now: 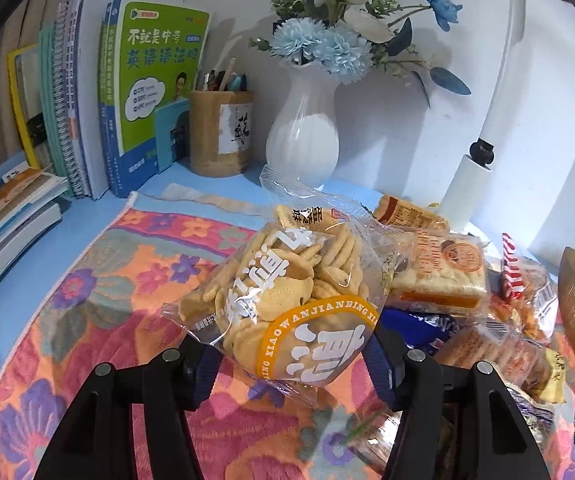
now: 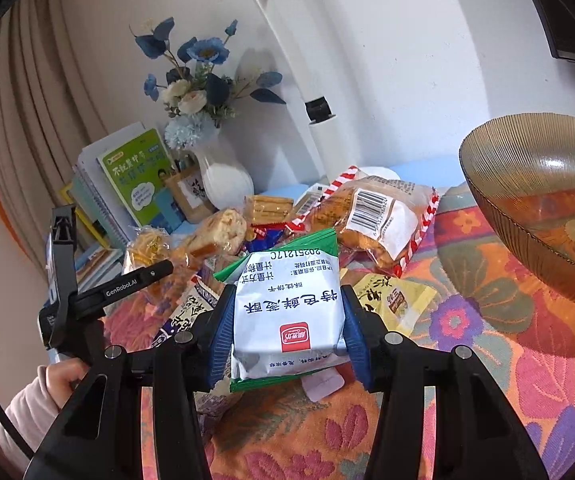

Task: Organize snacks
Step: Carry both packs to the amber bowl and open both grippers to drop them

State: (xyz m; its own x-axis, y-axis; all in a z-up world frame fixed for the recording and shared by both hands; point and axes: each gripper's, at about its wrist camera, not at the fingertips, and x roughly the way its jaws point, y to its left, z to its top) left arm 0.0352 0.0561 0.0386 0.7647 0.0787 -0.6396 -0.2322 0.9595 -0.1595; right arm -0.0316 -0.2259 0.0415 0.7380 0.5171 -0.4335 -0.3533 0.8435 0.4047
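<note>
Sorting looks barely begun, judging by how things lie: the amber glass bowl at the right of the desk seems to hold no snacks, though its far side runs out of the right wrist view, so that is not certain. What shows through its ribbed wall is only the flowered cloth beneath.

Both tongs are loaded. The left tongs pinch a clear bag of small round crackers, lifted above the cloth, its top sagging forward. The right tongs are pressed against the sides of a white and green biscuit packet, held up near the bowl but not over it.

Most of the work is left. The heap of snacks lies loose on the cloth between the two tongs and the white vase: a red-striped bag with a barcode, wrapped cake slices, a blue packet, and a yellow packet flat beside the bowl. None of these sits in any container.

The wooden pen cup by the books holds pens, not snacks.
</note>
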